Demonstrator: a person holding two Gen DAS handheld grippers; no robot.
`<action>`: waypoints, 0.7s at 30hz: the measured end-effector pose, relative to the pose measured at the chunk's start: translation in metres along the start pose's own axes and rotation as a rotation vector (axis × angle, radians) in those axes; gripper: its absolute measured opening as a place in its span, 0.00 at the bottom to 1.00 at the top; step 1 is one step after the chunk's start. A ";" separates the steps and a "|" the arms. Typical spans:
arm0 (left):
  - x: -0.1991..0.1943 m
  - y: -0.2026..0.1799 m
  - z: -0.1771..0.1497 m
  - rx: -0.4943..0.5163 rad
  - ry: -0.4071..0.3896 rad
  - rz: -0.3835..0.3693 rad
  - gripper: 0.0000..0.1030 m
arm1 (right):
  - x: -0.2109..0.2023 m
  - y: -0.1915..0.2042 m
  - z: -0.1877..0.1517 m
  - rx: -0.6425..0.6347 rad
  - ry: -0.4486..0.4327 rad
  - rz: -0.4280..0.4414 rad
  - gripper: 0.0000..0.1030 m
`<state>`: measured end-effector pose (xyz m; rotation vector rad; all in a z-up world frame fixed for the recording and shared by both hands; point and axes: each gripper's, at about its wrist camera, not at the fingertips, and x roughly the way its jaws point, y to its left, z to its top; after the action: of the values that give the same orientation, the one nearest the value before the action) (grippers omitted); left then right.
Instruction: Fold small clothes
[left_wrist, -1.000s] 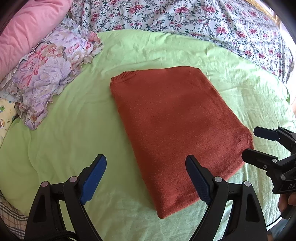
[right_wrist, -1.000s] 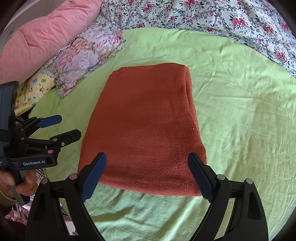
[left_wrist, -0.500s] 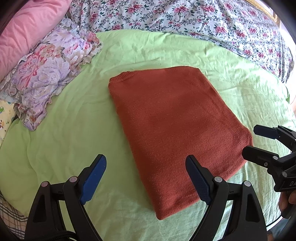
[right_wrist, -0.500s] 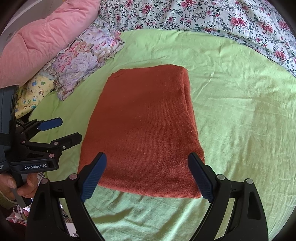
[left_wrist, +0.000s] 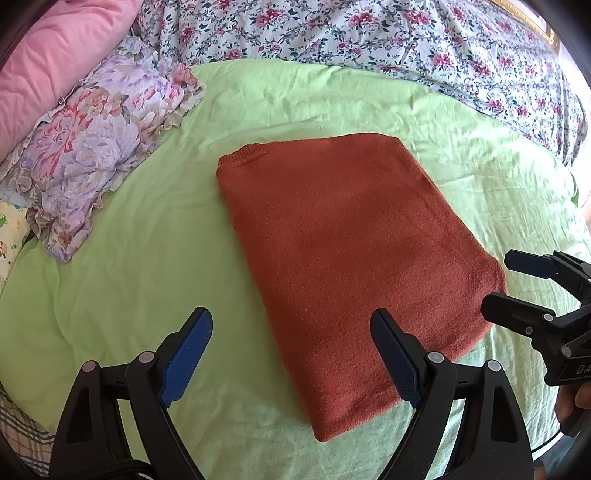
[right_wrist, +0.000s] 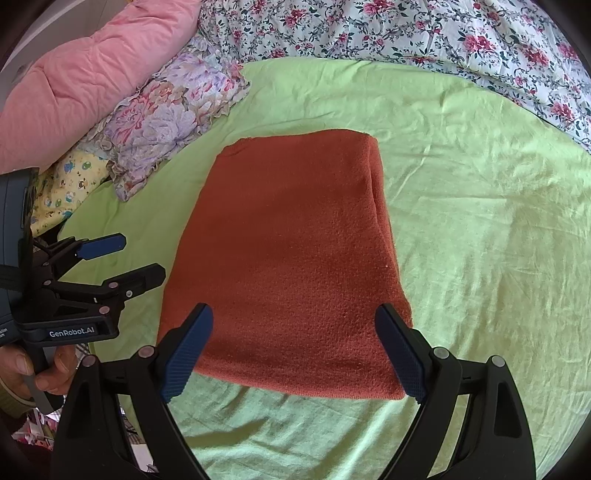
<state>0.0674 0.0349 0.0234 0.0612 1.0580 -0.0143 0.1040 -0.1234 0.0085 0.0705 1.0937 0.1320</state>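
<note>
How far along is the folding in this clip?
Done: the rust-orange sweater lies folded into a compact rectangle on the green sheet. In hand: nothing; the left gripper and right gripper are both open above it. Left: possibly one more fold or putting it away.

We noted a rust-orange sweater (left_wrist: 343, 258) on a lime-green sheet (left_wrist: 129, 266), a lilac floral pillow (left_wrist: 99, 136), a pink quilt (right_wrist: 85, 88), a white rose-print cover (right_wrist: 406, 26) and blue finger pads (right_wrist: 186, 354).
</note>
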 end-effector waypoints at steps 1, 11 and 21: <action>0.000 0.001 0.000 0.000 0.000 -0.001 0.85 | 0.000 0.000 0.001 0.000 0.001 0.000 0.87; 0.003 0.003 0.002 -0.006 0.004 -0.003 0.85 | 0.001 0.003 0.001 0.001 0.004 -0.005 0.87; 0.003 0.003 0.007 -0.005 0.001 -0.003 0.85 | 0.006 0.008 0.007 -0.012 0.003 0.002 0.87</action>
<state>0.0751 0.0379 0.0241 0.0552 1.0595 -0.0148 0.1124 -0.1143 0.0075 0.0612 1.0955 0.1405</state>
